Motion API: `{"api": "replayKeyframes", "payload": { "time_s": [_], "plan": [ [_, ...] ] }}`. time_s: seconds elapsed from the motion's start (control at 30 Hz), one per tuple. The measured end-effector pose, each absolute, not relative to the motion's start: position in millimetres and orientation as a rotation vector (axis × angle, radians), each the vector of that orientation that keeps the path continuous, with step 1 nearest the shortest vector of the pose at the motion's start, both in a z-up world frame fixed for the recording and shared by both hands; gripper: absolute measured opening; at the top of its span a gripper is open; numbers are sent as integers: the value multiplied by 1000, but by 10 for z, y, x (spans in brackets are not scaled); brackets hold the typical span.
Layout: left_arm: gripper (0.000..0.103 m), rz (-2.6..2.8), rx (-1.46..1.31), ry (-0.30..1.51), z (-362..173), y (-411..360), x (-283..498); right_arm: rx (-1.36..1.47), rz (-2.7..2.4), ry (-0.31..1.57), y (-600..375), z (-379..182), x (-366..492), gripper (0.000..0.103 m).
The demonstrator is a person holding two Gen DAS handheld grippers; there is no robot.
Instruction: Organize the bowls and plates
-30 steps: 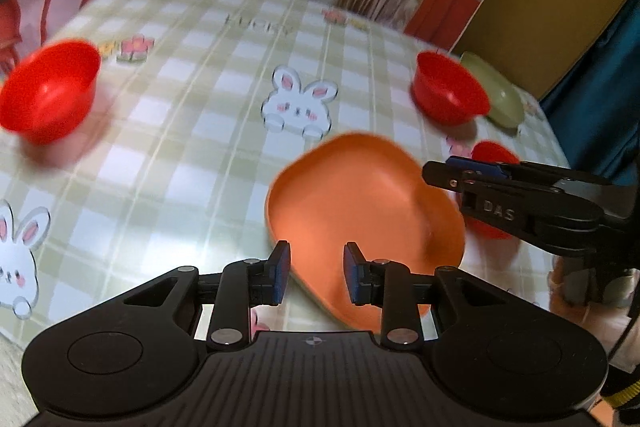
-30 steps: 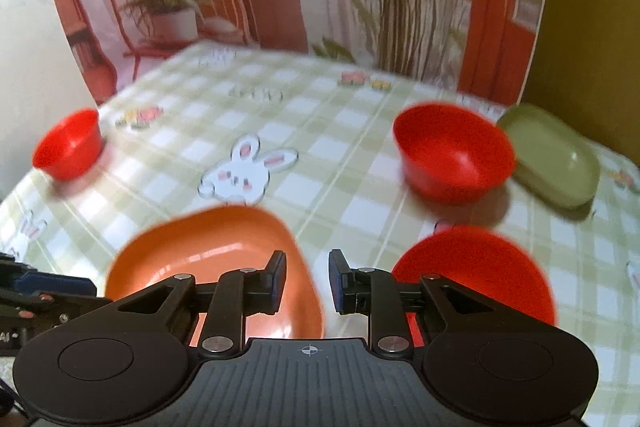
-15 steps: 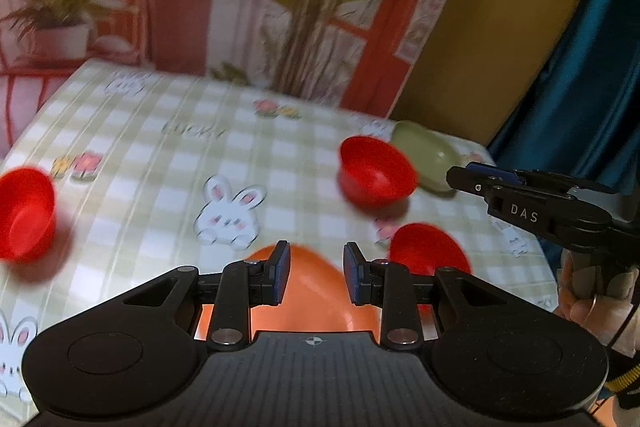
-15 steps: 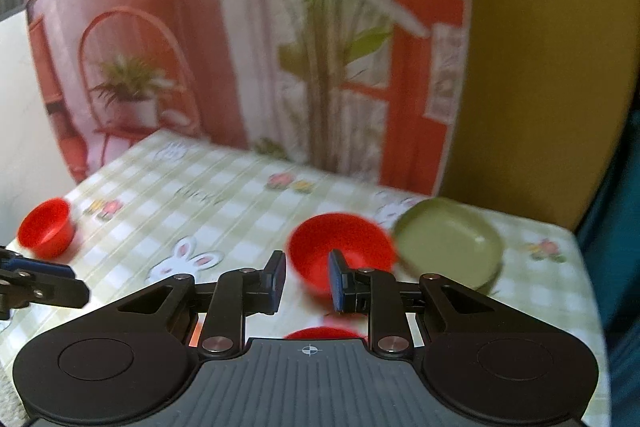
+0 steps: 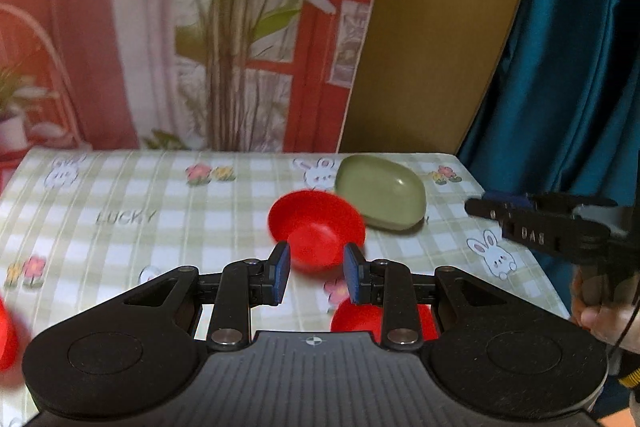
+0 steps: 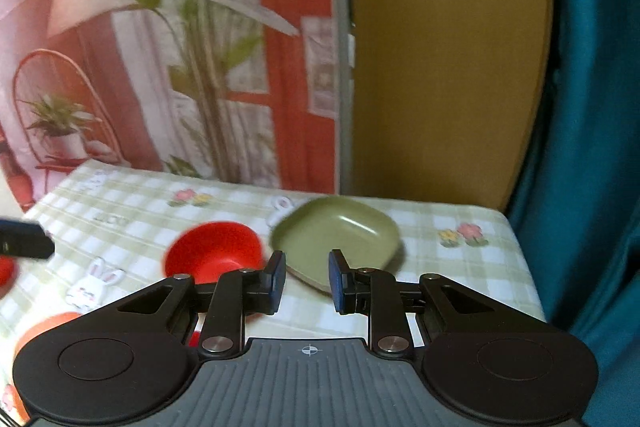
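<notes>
Clearly "LUCKY" on tablecloth point(image 5: 125, 217), "DAS" on right hand-held gripper point(image 6: 307, 281); both hand-held grippers part-spread, holding nothing.

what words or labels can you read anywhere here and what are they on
"LUCKY": printed on the checked tablecloth, left wrist view.
"DAS": on the arm of the right tongs, left wrist view; it appears upside down.
Same tablecloth print in the right wrist view: too blurred to read.
Nothing readable on the dishes.
</notes>
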State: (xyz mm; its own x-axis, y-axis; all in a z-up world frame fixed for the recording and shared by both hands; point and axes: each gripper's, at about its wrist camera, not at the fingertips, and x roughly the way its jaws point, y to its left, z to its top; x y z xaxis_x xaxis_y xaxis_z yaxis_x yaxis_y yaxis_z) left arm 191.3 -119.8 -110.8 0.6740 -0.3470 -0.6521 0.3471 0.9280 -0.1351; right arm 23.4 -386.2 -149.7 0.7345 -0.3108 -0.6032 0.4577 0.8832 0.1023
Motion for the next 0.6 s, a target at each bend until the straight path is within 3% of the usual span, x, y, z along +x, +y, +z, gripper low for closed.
{"api": "replayKeyframes", "payload": {
  "time_s": [0.3,0.6],
  "plan": [
    [31,-454,86,722,-1267,-1691,2398,339,-468,627,-4343,-1868,245,22],
    [31,-445,181,782,-1809,-2130,3069,427,-501,641,-4737,-2316,506,22]
  ]
}}
